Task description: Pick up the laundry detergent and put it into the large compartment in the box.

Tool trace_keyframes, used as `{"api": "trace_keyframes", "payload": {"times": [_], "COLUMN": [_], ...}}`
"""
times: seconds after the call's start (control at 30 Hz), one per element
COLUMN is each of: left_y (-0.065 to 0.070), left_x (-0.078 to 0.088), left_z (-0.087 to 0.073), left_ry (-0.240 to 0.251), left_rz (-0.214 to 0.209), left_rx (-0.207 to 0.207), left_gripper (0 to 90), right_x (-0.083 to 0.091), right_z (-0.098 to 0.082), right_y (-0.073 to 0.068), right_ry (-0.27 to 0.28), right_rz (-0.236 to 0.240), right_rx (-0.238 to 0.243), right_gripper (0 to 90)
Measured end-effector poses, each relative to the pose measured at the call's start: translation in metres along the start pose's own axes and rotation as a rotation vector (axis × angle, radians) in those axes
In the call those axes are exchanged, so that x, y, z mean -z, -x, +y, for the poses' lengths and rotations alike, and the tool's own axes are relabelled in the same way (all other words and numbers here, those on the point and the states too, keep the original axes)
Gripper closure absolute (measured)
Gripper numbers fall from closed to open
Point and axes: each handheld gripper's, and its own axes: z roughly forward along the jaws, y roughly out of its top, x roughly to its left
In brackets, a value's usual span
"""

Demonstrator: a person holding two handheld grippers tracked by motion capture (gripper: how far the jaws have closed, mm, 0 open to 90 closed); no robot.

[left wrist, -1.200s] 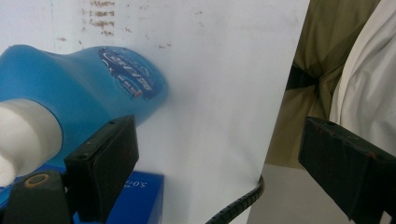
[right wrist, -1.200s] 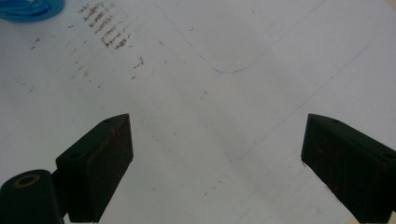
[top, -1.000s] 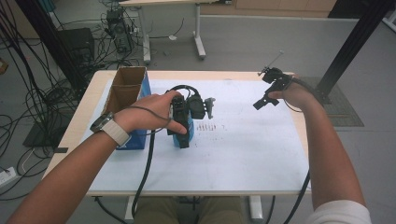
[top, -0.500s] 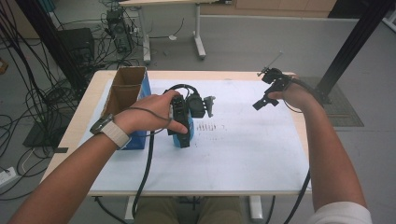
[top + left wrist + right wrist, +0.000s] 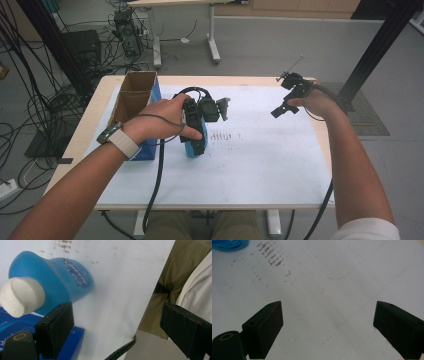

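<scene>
The table is the biggest thing here, its top covered with a white sheet that carries a patch of brownish smudges near the middle. At its left end stands an open cardboard box with a blue carton just in front of it.

The blue bottle with the white cap stands upright on the sheet, just beside that blue carton. In the high view its base shows below the left hand, which holds the left gripper right over it. Looking along the left gripper's own view, the jaws stand wide apart: one black pad sits close under the bottle's shoulder but I can't say it touches, and the other is far off toward the table's near edge, over the person's lap. Nothing is clamped between them.

The right gripper is held up in the right hand near the far right corner of the table, well apart from the bottle. Its jaws are spread too, with only bare white sheet and a few faint pen lines between them; a corner of the blue bottle peeks in at the top left of its view.

As I read it, the work is at its very beginning, or between steps: the bottle is on the table, cap on, not gripped by either tool. What looks left is everything that matters: closing the left jaws round the bottle, and bringing the right gripper across if the cap is to be dealt with or the bottle moved to the box.
</scene>
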Motion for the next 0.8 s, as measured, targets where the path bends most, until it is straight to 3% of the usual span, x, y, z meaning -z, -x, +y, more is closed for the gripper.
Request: {"api": "trace_keyframes", "payload": {"times": [0.27,0.33,0.57,0.8], "left_y": [-0.001,-0.003,-0.006,-0.008], "left_x": [0.006,0.008,0.017,0.022], "left_z": [-0.001,-0.003,-0.004,-0.003], "left_ry": [0.004,0.018,0.028,0.032], "left_rz": [0.009,0.013,0.022,0.036], "left_rx": [0.081,0.13,0.211,0.259], "left_gripper": [12.7,12.7,12.9,12.8], "right_x": [0.001,0.002,0.003,0.004], "right_z": [-0.001,-0.001,-0.003,-0.004], "right_y": [-0.001,-0.001,-0.002,-0.001], "right_ry": [0.004,0.005,0.01,0.013], "right_rz": [0.0,0.001,-0.002,-0.003], "right_rx": [0.0,0.004,0.001,0.001], "right_gripper": [9.1,9.1,9.1,9.1]}}
